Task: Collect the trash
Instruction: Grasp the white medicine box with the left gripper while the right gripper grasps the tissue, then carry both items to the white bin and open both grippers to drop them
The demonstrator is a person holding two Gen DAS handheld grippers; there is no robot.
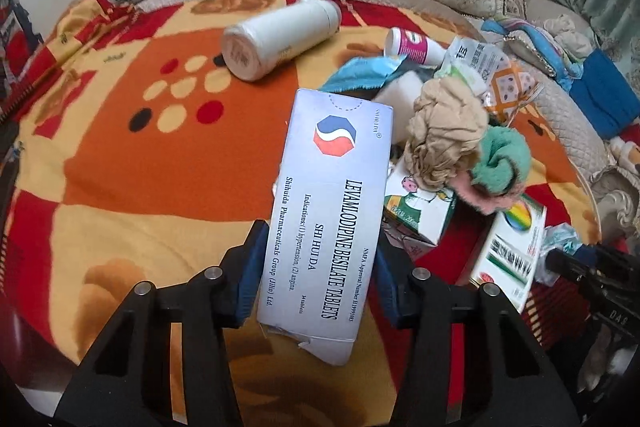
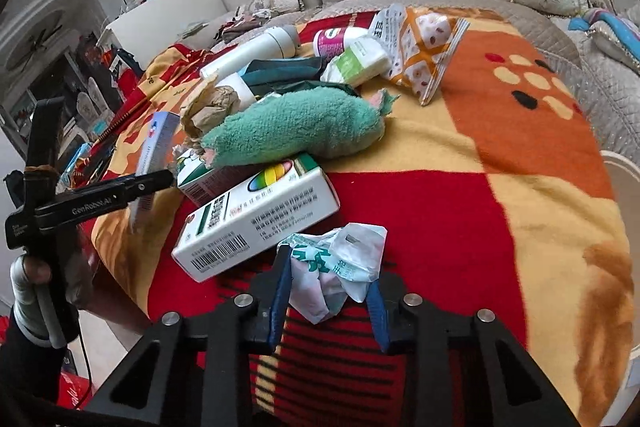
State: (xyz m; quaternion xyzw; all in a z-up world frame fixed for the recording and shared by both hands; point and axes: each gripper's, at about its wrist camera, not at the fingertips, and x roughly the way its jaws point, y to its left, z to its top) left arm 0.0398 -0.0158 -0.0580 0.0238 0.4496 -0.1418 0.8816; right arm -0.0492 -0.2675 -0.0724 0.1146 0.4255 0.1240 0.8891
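Left wrist view: my left gripper (image 1: 318, 269) squeezes a long pale blue cardboard pill box (image 1: 326, 223) between its blue pads, in the middle of the frame. It is lifted over the red, orange and yellow blanket (image 1: 132, 167). A white plastic bottle (image 1: 276, 37) lies on its side at the top. To the right I see a messy pile with a tan crumpled paper ball (image 1: 444, 139) and a fuzzy green cloth (image 1: 500, 163) on top.

In the right wrist view, my right gripper (image 2: 330, 285) pinches a crumpled white and green plastic wrapper (image 2: 336, 267) at the bottom middle. Just left of the wrapper lies a white and green cardboard box (image 2: 260, 219).
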